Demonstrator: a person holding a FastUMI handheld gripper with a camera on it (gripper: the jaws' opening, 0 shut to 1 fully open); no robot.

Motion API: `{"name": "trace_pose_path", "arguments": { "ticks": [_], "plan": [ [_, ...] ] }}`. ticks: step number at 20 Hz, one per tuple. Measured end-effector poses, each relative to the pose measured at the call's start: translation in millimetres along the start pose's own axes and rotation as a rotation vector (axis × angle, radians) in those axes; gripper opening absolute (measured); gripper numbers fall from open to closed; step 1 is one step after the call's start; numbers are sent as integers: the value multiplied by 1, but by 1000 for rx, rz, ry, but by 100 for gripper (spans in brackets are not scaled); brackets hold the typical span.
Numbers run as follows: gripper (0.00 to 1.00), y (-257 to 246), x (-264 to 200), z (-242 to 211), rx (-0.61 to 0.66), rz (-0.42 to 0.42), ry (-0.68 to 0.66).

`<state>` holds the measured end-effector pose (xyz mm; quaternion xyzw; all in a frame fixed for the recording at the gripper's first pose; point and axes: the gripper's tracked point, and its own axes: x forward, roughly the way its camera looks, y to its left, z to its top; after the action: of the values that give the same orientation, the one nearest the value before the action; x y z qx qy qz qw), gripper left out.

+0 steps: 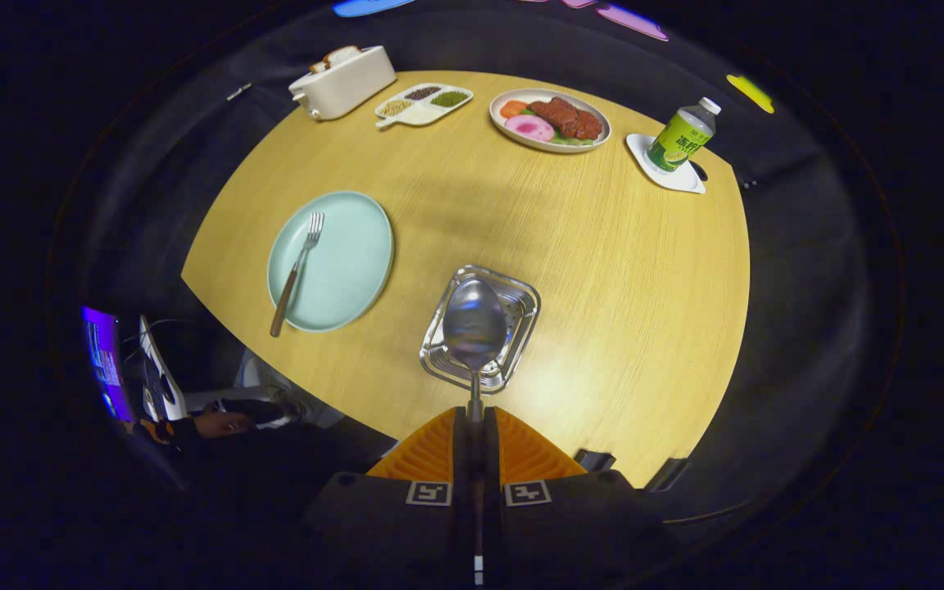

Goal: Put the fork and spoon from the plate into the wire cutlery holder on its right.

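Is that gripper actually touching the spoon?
Touching. In the gripper view, both fingers press on the spoon handle, which runs between them; the gripper holds it above the wire cutlery holder.

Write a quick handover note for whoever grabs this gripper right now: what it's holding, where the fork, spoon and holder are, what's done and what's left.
Gripper: shut on the spoon's handle, with the spoon pointing forward, its bowl over the wire cutlery holder.
Fork: lying on the pale green plate, left of the holder, handle end poking over the plate's rim.
Done: spoon lifted off the plate and brought above the holder.
Left: drop the spoon into the holder, then fetch the fork and put it in too.
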<state>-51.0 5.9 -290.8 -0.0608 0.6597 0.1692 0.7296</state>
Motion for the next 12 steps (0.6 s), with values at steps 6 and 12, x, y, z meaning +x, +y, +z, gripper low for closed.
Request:
{"name": "trace_pose_path", "arguments": {
  "ticks": [6,12],
  "plan": [
    [12,-8,24,3,17,-19,93],
    [19,-7,22,11,4,-21,92]
  ]
}}
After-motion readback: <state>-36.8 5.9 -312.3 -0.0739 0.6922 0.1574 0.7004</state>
